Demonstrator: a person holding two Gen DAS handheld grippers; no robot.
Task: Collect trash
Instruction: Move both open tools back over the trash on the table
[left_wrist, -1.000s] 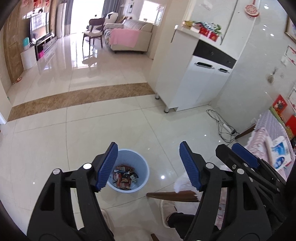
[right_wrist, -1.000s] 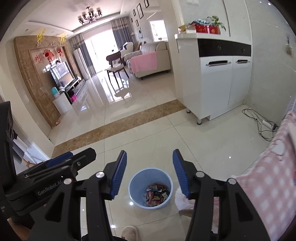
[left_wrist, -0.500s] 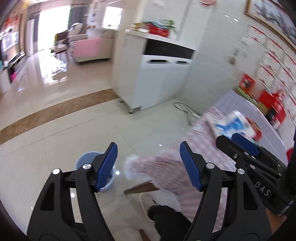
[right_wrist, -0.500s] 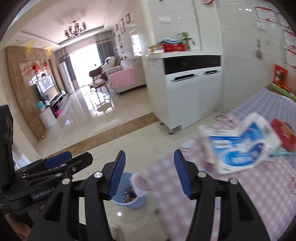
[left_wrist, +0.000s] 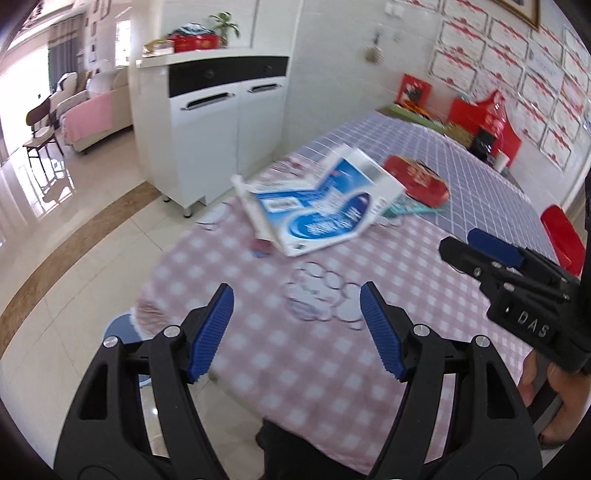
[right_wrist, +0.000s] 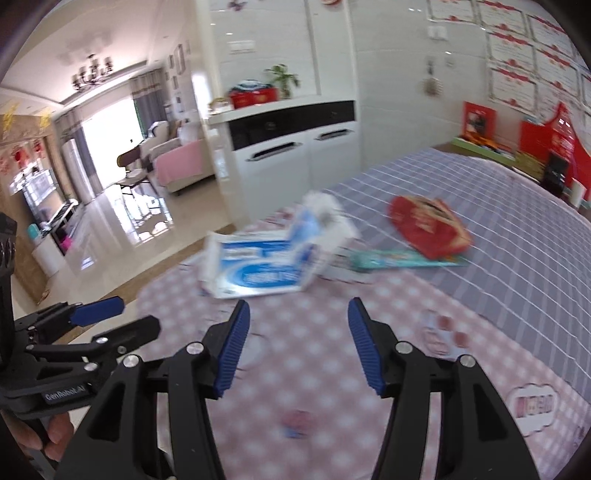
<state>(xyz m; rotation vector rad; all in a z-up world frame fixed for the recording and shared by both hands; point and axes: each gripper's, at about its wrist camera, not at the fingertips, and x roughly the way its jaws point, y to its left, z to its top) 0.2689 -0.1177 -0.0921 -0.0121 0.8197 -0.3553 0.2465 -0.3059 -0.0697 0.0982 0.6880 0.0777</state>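
On the table's pink checked cloth lies a crumpled blue-and-white package. Behind it are a red packet and a teal wrapper. A small red-and-blue scrap lies left of the package. My left gripper hovers open over the cloth, short of the package, with nothing between its pads. My right gripper is likewise open and holds nothing. The blue bin shows on the floor at lower left, mostly hidden by the table edge.
A white cabinet stands beyond the table's far-left corner. Red boxes line the wall end of the table, and a red chair back is at the right. Another small wrapper lies close under the right gripper.
Both views have swung right and up from the floor bin to the table top. The bin has slid off to the lower left and the package and packets have come into view. Both grippers stay open.
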